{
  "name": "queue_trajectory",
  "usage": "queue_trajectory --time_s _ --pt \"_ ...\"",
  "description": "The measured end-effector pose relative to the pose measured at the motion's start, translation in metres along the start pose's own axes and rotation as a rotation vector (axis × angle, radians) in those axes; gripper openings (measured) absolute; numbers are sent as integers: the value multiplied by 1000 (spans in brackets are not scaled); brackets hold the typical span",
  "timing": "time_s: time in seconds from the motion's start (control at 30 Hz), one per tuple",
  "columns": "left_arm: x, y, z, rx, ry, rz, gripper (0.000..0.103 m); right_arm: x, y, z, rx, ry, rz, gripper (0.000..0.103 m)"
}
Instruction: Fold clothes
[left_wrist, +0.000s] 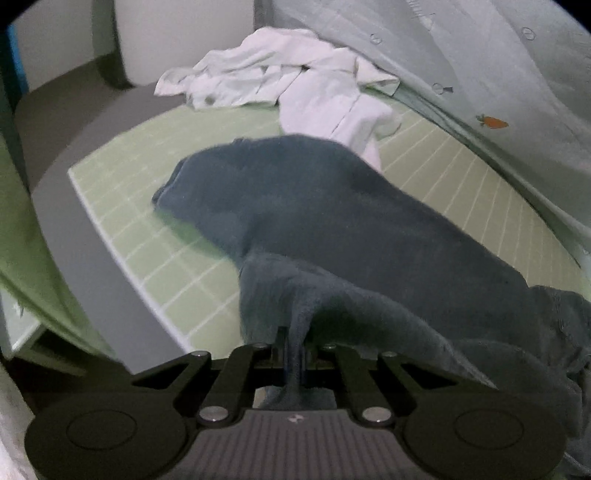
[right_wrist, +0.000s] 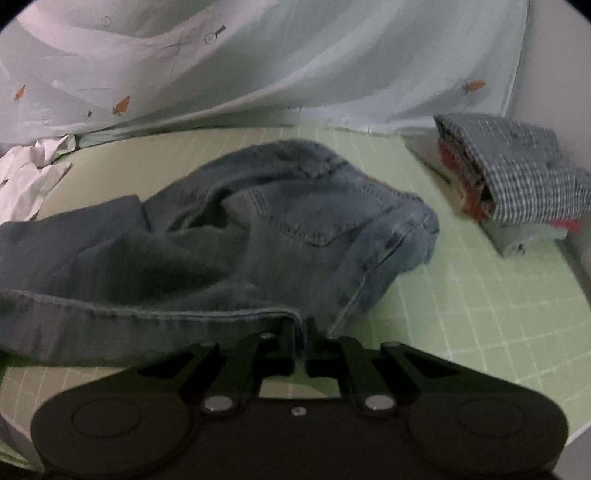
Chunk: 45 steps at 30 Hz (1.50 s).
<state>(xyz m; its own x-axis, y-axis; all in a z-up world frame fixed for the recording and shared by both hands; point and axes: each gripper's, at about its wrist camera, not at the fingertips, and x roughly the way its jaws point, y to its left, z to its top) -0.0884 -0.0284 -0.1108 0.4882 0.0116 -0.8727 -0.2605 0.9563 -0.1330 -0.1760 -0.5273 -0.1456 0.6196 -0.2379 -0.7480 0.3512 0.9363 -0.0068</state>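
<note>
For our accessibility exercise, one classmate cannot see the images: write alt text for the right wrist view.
The right gripper, shut on the hem of a pair of blue jeans, holds them over a green grid mat. A folded stack topped by a checked garment sits at the far right, crumpled white clothing at the left, and a pale carrot-print sheet hangs behind.

Both tools are matte black. The left gripper (left_wrist: 295, 354) has 2 round housings, each with a faint inset circle, angled linkage bars pinned by silver screws, and a ribbed grey centre plate bearing a small pale mark. The right gripper (right_wrist: 301, 350) matches (its centre plate is smooth, with 1 reddish dot).
</note>
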Motion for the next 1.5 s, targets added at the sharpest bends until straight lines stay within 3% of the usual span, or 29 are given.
queue_trajectory --time_s 0.07,0.17,0.27,0.33,0.5,0.63,0.83,1.07,1.27,1.3,1.37,1.47,1.5 --pt "-2 3 -7 -13 -1 3 14 2 -6 -2 29 12 19 6" --pt "-10 4 -11 -27 -20 7 27 0 -16 -3 94 2 49 10" --pt "-18 0 -12 -39 -57 -11 43 -3 -28 -4 159 -25 77 31" --pt "-21 -8 -9 -34 -75 -20 53 -6 -36 -3 196 -51 96 39" --pt "-19 -37 -5 13 -89 -37 61 -6 -56 3 273 -89 142 56" --pt "-16 -65 -1 66 -99 -60 75 -5 -75 6 358 -140 133 85" --pt "-13 -108 10 165 -142 -89 80 28 -116 17 555 -120 155 100" --pt "-1 -158 35 235 -152 -102 82 104 -150 33 769 -141 154 103" --pt "11 -199 51 279 -141 -102 83 160 -158 60 816 -23 112 102" --pt "14 -205 51 290 -137 -99 83 162 -156 63 796 -24 101 97" --pt "19 -214 48 304 -122 -100 83 164 -152 69 716 -8 77 63" --pt "27 -226 41 326 -90 -110 83 156 -152 66 605 -20 84 41" --pt "28 -229 39 334 -84 -113 83 151 -155 63 599 -31 72 38"
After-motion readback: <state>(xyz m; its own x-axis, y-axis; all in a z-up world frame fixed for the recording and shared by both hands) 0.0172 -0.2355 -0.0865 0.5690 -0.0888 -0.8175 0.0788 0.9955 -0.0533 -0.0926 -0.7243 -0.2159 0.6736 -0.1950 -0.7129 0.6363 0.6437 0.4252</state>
